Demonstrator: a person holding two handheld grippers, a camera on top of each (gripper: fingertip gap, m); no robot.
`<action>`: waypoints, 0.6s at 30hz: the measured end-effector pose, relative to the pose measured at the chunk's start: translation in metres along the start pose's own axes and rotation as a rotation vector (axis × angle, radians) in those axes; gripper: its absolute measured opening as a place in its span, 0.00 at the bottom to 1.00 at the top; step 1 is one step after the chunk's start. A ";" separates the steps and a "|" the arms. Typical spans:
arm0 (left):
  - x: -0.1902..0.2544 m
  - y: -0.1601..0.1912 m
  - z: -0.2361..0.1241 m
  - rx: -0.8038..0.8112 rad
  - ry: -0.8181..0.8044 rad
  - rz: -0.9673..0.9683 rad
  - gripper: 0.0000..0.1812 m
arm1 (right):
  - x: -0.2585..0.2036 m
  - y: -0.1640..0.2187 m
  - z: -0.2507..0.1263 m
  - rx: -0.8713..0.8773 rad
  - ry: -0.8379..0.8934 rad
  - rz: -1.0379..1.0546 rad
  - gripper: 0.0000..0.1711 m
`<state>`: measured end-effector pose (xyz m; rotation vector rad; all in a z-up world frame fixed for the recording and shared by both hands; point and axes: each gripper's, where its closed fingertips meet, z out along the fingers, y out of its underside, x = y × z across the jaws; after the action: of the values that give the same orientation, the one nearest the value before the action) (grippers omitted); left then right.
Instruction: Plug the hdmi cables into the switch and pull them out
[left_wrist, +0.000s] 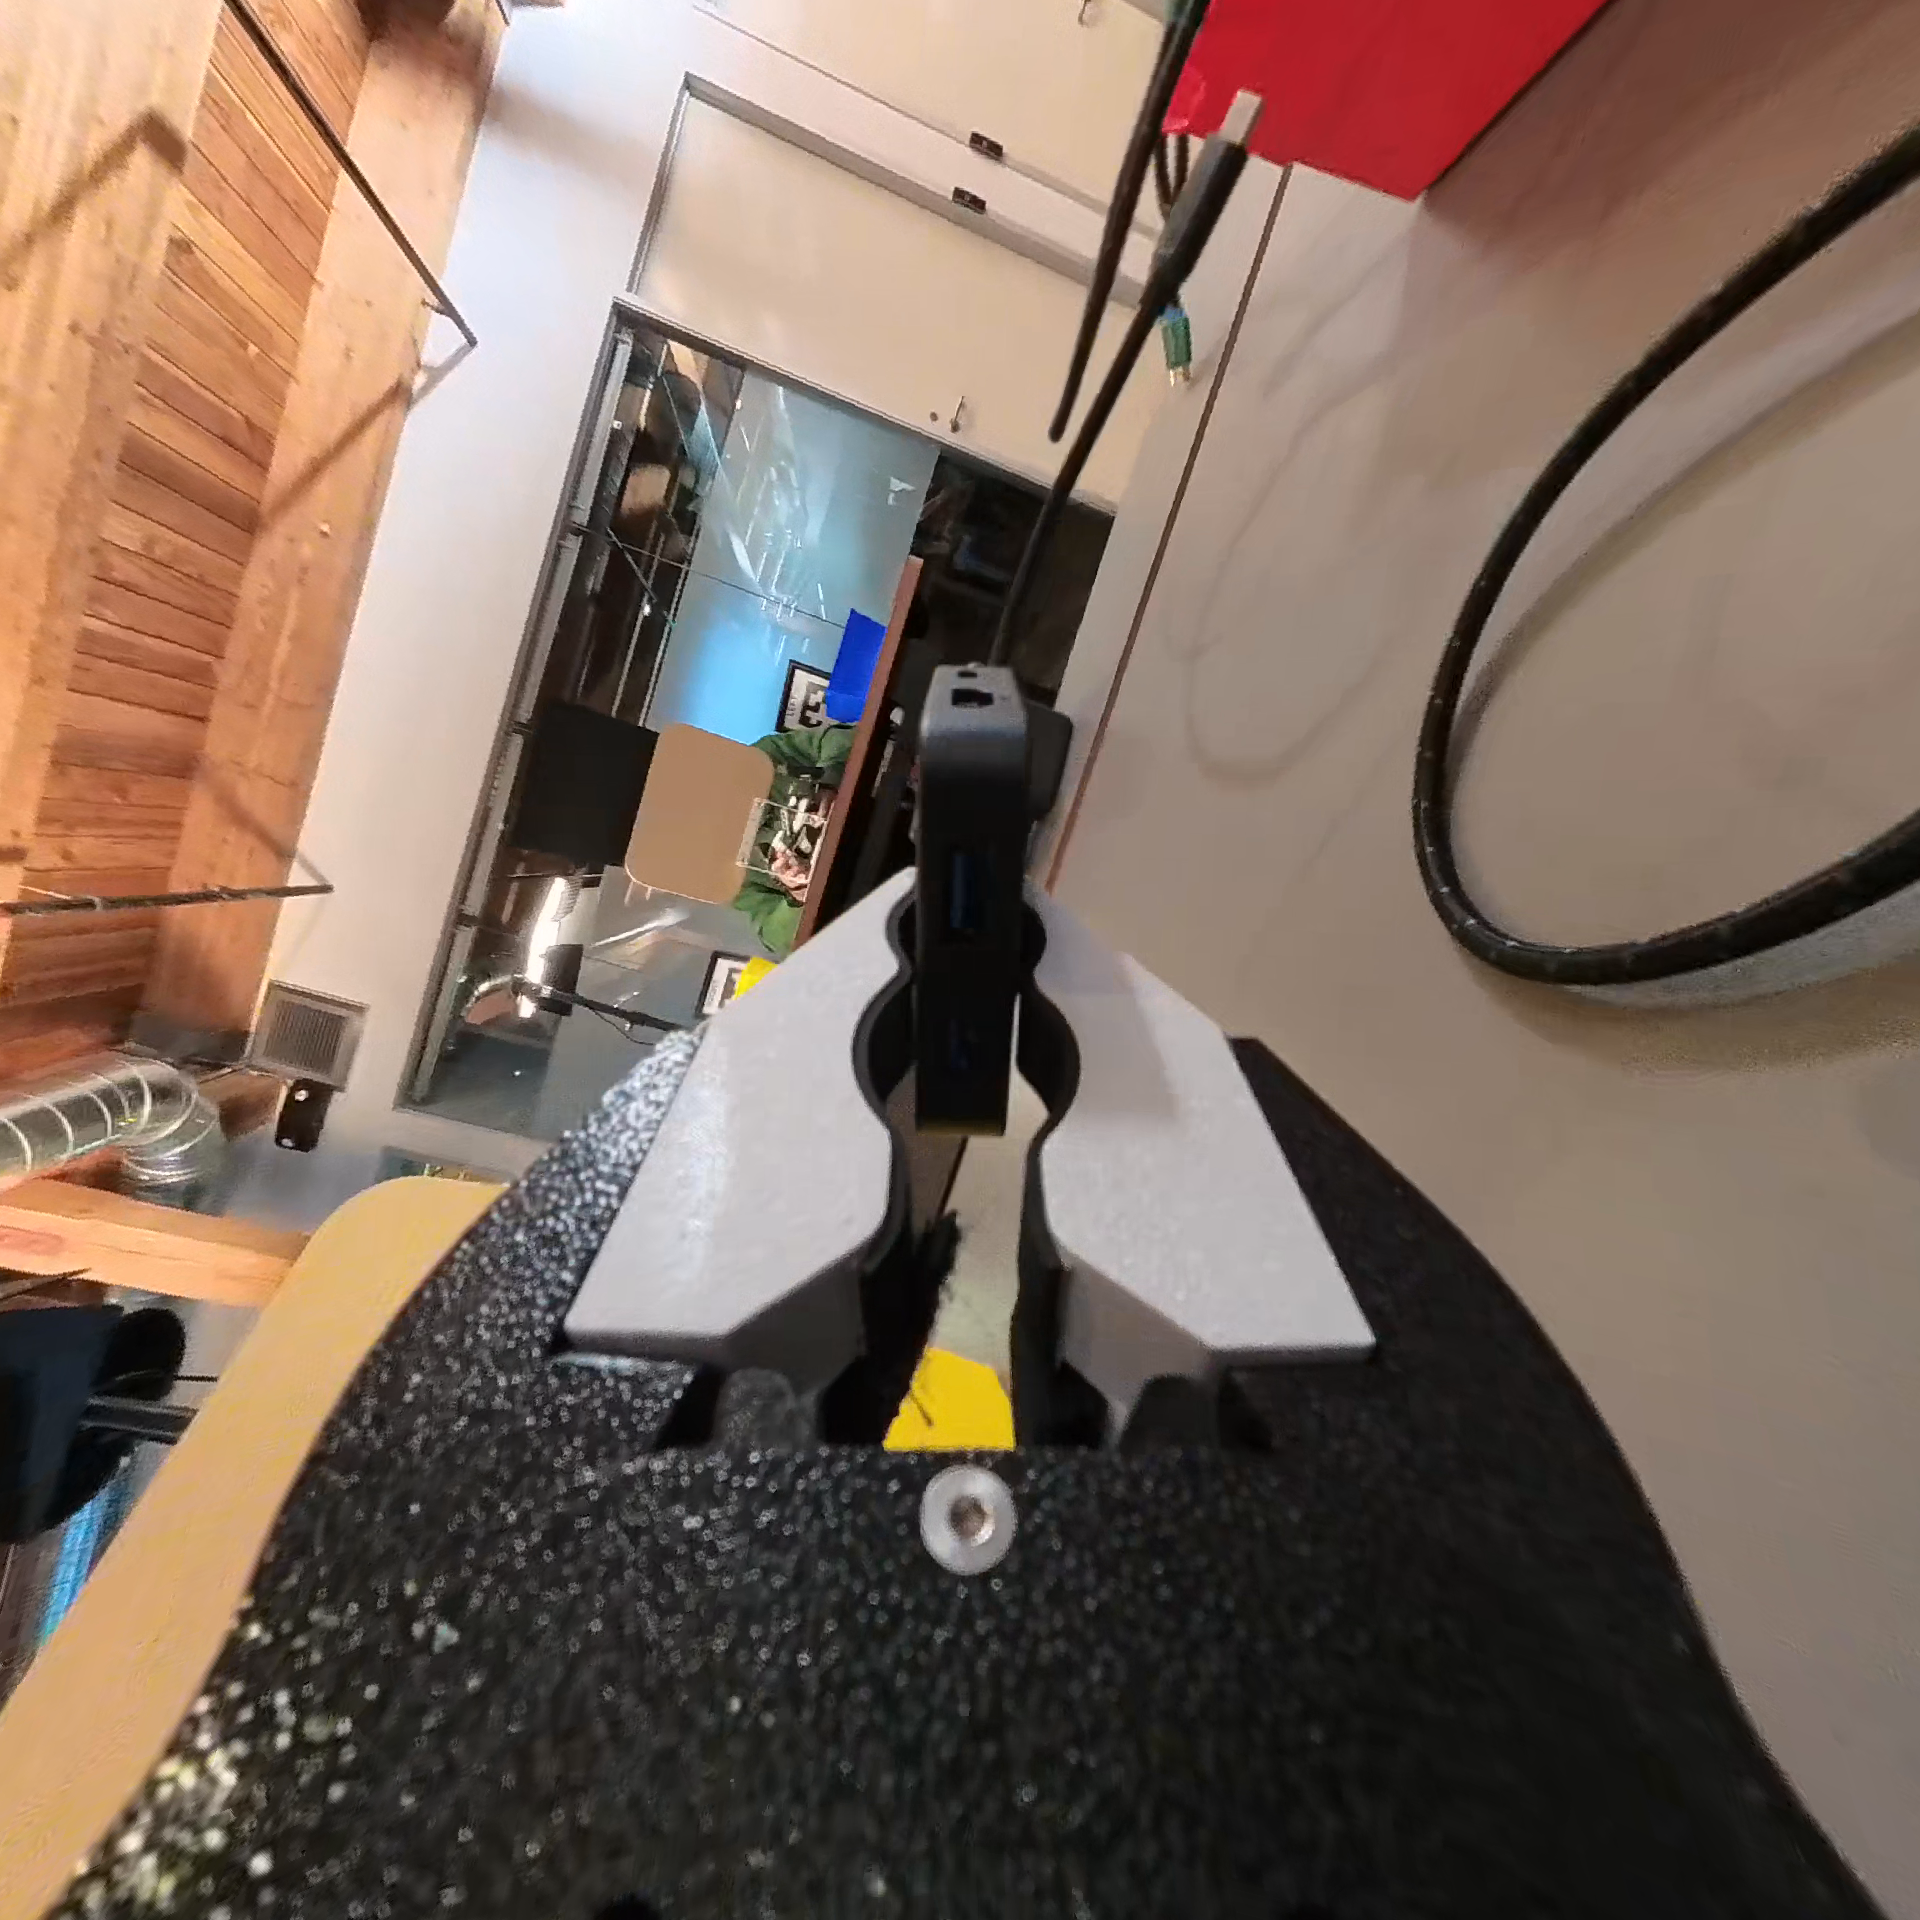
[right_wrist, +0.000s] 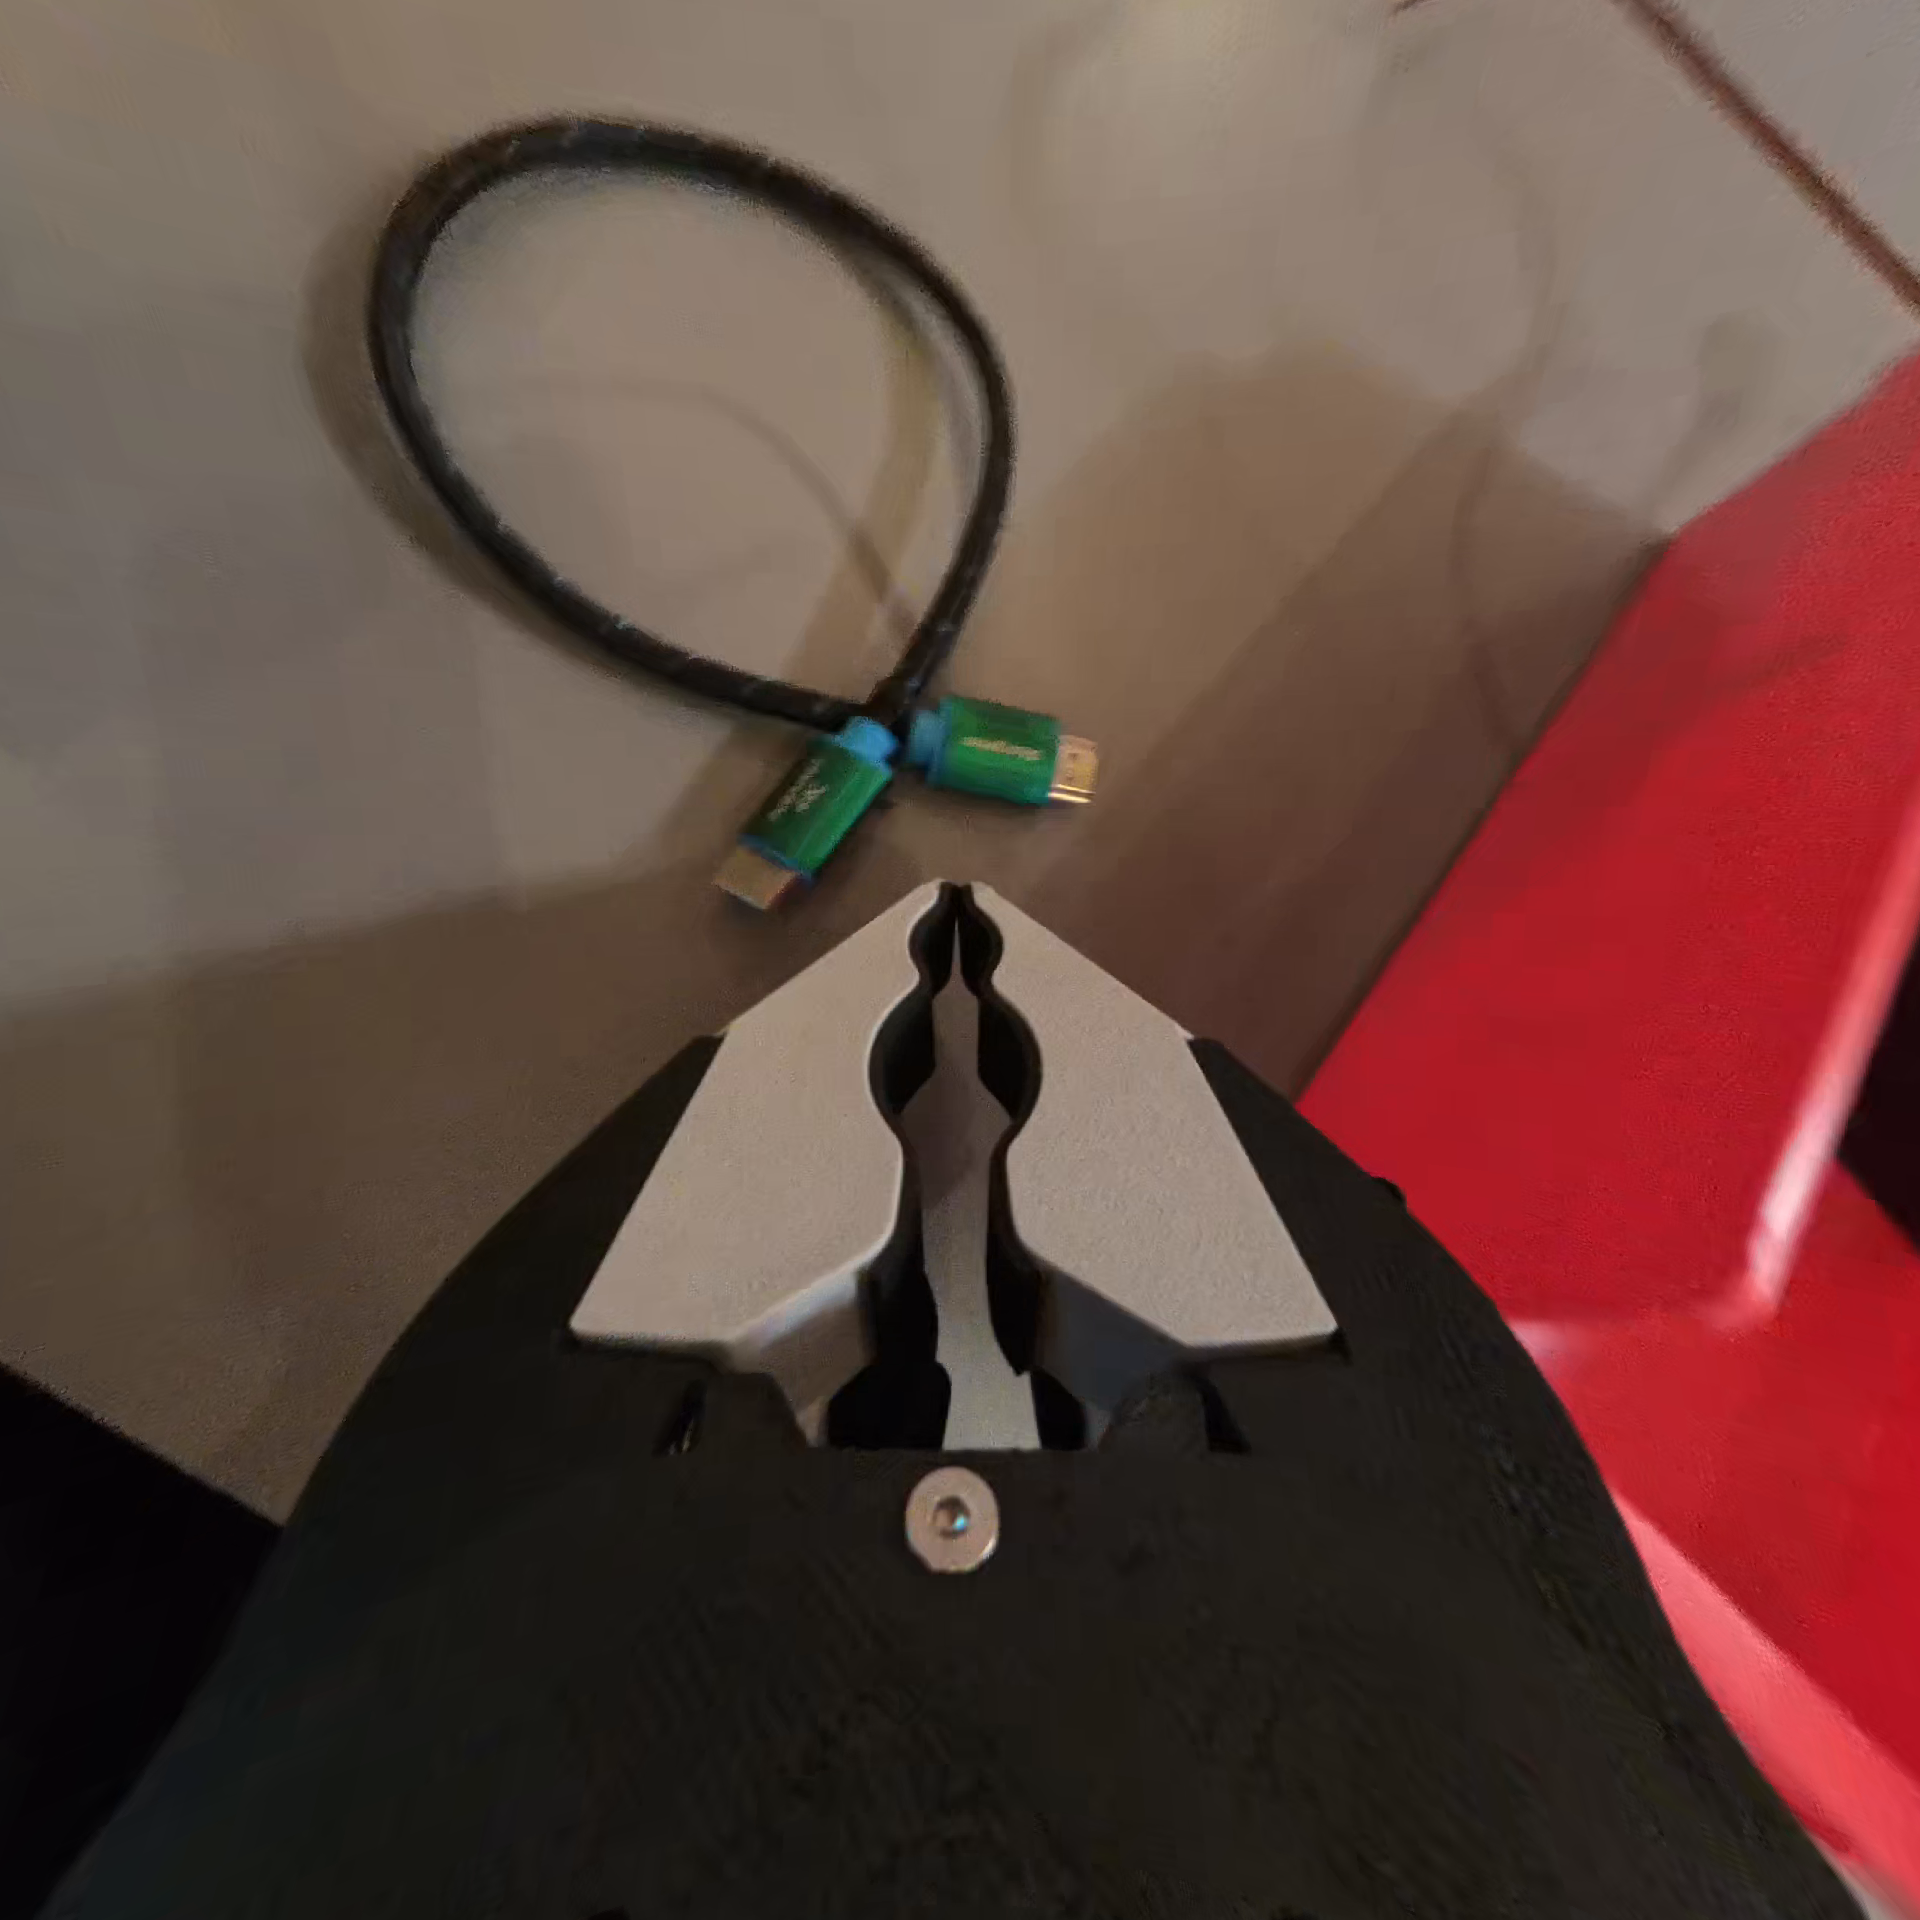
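Observation:
My left gripper is shut on the black switch, a slim box held on edge between the grey fingers, with its thin black lead running away from its far end. A loop of black braided HDMI cable lies on the beige table to the right. In the right wrist view the same kind of cable lies looped on the table, its two green plugs crossing just beyond my right gripper. The right gripper is shut and empty, hovering above the table near the plugs.
A red box stands on the table right of the right gripper; it also shows in the left wrist view. Another dark cable with a metal plug hangs near it. The left wrist view is rolled sideways, showing a wooden wall and a glass door.

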<state>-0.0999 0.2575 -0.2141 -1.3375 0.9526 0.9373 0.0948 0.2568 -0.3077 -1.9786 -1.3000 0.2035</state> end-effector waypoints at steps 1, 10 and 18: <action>-0.002 -0.001 0.000 0.006 -0.011 -0.004 0.06 | -0.007 0.001 0.003 -0.032 -0.037 -0.041 0.00; 0.008 -0.018 -0.005 0.103 0.060 -0.154 0.07 | -0.088 -0.033 -0.006 0.087 -0.439 -0.524 0.06; 0.006 -0.017 -0.004 0.111 0.089 -0.248 0.06 | -0.069 -0.037 0.016 0.044 -0.128 -1.532 0.21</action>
<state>-0.0824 0.2528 -0.2138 -1.3759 0.8693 0.6318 0.0273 0.2146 -0.3121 -0.5058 -2.4300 -0.3875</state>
